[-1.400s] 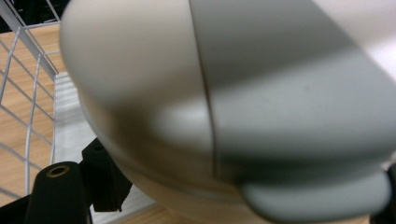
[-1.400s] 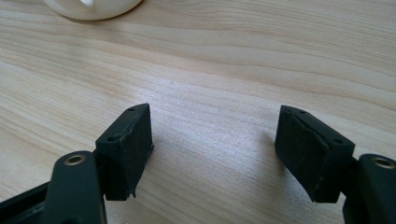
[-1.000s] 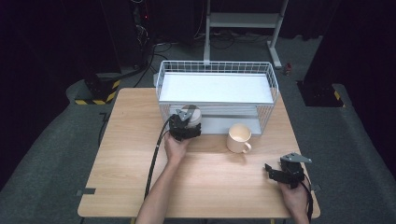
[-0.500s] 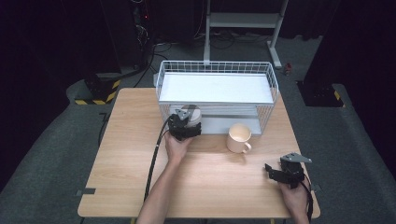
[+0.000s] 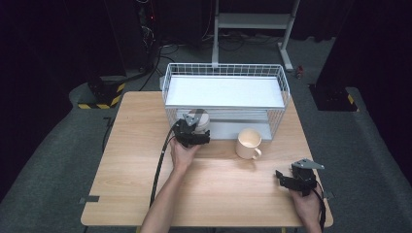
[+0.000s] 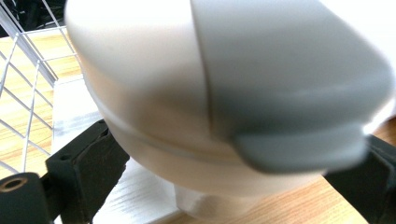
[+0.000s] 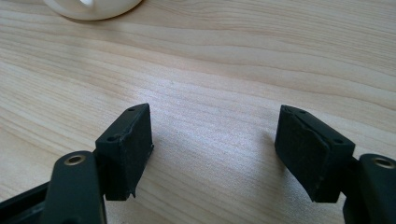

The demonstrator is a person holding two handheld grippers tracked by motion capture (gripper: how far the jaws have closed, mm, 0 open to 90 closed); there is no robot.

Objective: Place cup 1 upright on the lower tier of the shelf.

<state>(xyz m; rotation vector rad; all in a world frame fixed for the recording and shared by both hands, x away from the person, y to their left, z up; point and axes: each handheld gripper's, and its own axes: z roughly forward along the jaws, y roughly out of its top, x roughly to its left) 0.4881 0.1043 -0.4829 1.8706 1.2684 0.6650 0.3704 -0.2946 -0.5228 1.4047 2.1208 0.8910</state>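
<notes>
We start with the wooden table (image 5: 145,194), which carries everything here. At its far edge stands a white wire basket (image 5: 226,77), open toward us at the front, with a flat white shelf (image 5: 223,91) across its upper level and a lower floor beneath.

Next in size come the two forearms that reach in from the near edge. The left one stretches up the middle of the table; the right one lies at the near right corner.

A cream mug (image 5: 248,143) stands on the wood just in front of the basket's right half, with its handle turned toward the near right.

The left gripper (image 5: 193,132) sits at the basket's open front, at its left half, with a black cable trailing back along the arm. Between its jaws is a round white container with a grey lid (image 6: 224,88), resting at the edge of the basket's lower floor. These jaws have just been opening; in the left gripper view the pads stand at either side of the container, and we cannot tell whether they touch it.

The right gripper (image 5: 287,180) rests low over bare wood, well apart from the mug. Its jaws stand about half apart with nothing between them.
</notes>
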